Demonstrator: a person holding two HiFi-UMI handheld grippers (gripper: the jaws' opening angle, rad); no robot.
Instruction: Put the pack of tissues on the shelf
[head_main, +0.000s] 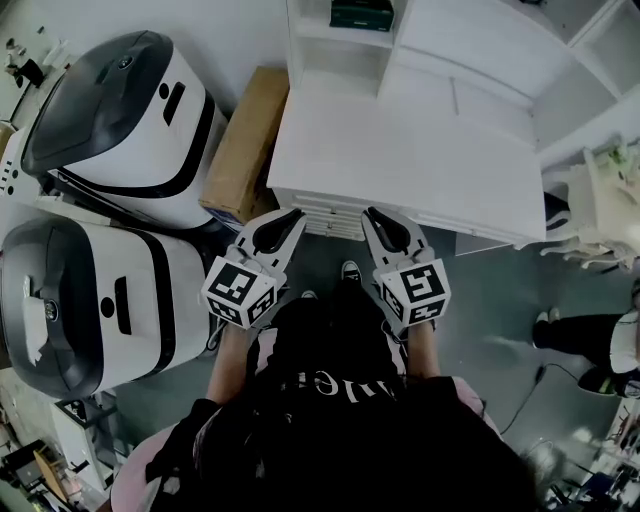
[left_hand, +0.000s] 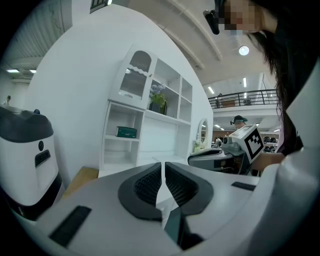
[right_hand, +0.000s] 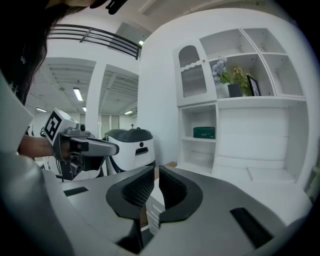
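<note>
Looks like we're basically done: what we take to be the green pack of tissues (right_hand: 204, 132) sits on the shelf (right_hand: 192, 140) of the white cabinet (right_hand: 255, 135), well apart from us, while our left gripper (left_hand: 163, 167) and right gripper (right_hand: 156, 172) both have fingers pinched together on nothing, at the counter (head_main: 400, 150) front edge.

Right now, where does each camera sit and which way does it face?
Head view: on the head, steeply down onto the shelf unit; left tool, right tool show.
Left gripper view: on the left tool, toward the shelf unit; shut jaws show.
Right gripper view: on the right tool, same way; shut jaws show.
All three share the green pack.
</note>
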